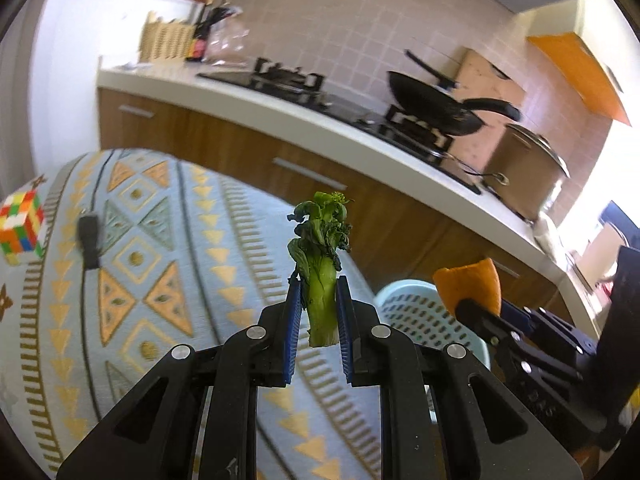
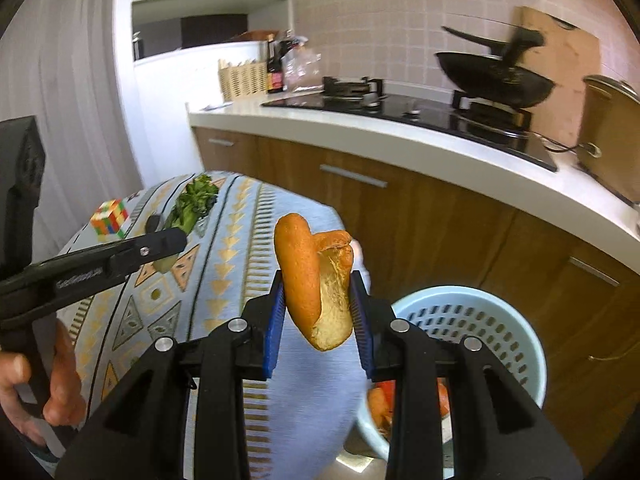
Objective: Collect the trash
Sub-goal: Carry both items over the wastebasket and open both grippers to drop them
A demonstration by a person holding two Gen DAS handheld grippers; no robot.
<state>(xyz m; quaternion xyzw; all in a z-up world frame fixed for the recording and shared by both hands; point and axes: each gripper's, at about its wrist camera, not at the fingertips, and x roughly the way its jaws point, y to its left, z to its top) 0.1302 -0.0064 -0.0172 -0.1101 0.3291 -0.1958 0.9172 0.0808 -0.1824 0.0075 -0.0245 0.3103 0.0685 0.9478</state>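
A kitchen counter point(image 2: 400, 140) with a black wok point(image 2: 496, 76) on the stove runs behind a table with a patterned cloth point(image 1: 160, 280). Beside the table stands a pale blue perforated bin point(image 2: 516, 336) with orange scraps inside. The right gripper point(image 2: 318, 308) pinches a torn bread roll point(image 2: 316, 276) above the table edge, near the bin. The left gripper point(image 1: 318, 316) clamps a wilted green vegetable stalk point(image 1: 322, 264) upright above the cloth. A colourful puzzle cube point(image 1: 22, 226) sits on the table.

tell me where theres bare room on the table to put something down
The patterned tablecloth is bare from the left gripper across to the black object beside the Rubik's cube. The right side is crowded: right gripper with bread near the blue basket.
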